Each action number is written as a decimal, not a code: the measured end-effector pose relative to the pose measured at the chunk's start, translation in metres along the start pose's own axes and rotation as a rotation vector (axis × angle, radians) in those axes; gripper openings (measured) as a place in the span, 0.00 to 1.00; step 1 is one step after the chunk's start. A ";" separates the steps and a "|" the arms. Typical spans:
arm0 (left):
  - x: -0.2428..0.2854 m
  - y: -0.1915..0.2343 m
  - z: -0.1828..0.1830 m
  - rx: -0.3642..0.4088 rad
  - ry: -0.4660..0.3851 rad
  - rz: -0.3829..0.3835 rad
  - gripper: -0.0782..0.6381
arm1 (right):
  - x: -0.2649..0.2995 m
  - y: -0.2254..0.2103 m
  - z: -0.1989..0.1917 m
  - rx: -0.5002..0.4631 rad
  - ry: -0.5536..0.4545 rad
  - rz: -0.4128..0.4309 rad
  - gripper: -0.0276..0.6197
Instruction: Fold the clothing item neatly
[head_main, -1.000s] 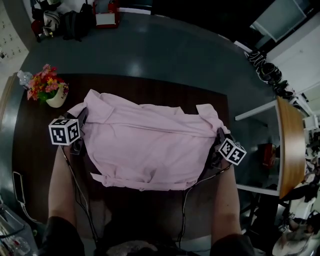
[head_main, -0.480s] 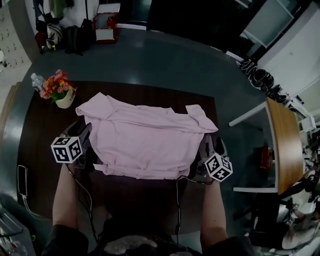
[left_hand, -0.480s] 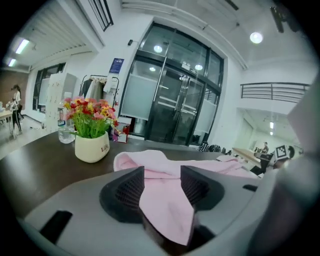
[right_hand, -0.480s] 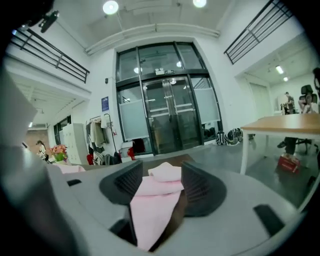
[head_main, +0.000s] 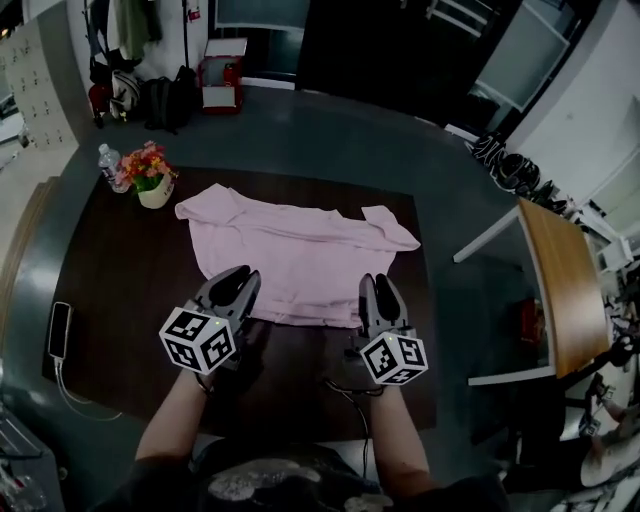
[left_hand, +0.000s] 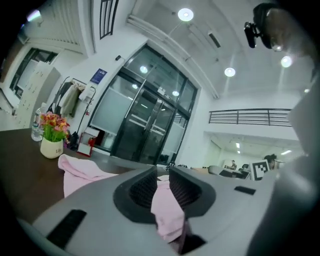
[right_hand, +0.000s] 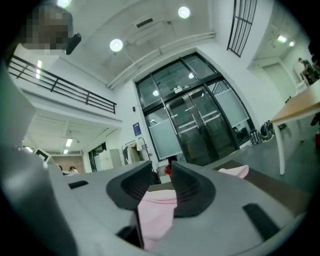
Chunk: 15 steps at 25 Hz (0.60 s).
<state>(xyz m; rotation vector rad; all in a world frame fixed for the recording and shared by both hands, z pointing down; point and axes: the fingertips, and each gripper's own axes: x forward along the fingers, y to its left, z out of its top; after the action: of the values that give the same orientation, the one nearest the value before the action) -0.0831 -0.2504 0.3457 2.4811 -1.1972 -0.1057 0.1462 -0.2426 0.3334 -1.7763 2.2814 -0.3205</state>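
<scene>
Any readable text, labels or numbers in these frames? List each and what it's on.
No text is legible.
Blue sign by the glass doors: too small to read.
Print on the white flower pot: blurred.
Marker cubes: square patterns, no words.
Pink shirt: no print seen.

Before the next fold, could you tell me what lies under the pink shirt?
Only the dark table shows around the pink shirt; whatever lies beneath the fabric is covered.

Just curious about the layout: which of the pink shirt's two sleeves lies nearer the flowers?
The sleeve on the person's left, ending beside the flower pot; the other sleeve points toward the table's opposite side.
</scene>
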 end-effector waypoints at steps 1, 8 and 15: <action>-0.006 -0.020 0.003 0.022 -0.015 -0.016 0.21 | -0.011 0.012 0.005 0.014 -0.013 0.022 0.20; -0.065 -0.116 -0.001 0.241 -0.074 -0.002 0.12 | -0.095 0.073 0.037 0.102 -0.094 0.154 0.05; -0.124 -0.150 -0.039 0.246 -0.035 0.054 0.12 | -0.154 0.101 0.017 0.011 -0.072 0.205 0.03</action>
<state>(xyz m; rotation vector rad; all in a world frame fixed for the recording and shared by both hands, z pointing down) -0.0417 -0.0584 0.3143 2.6628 -1.3639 0.0138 0.0952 -0.0690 0.2927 -1.5067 2.3785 -0.2274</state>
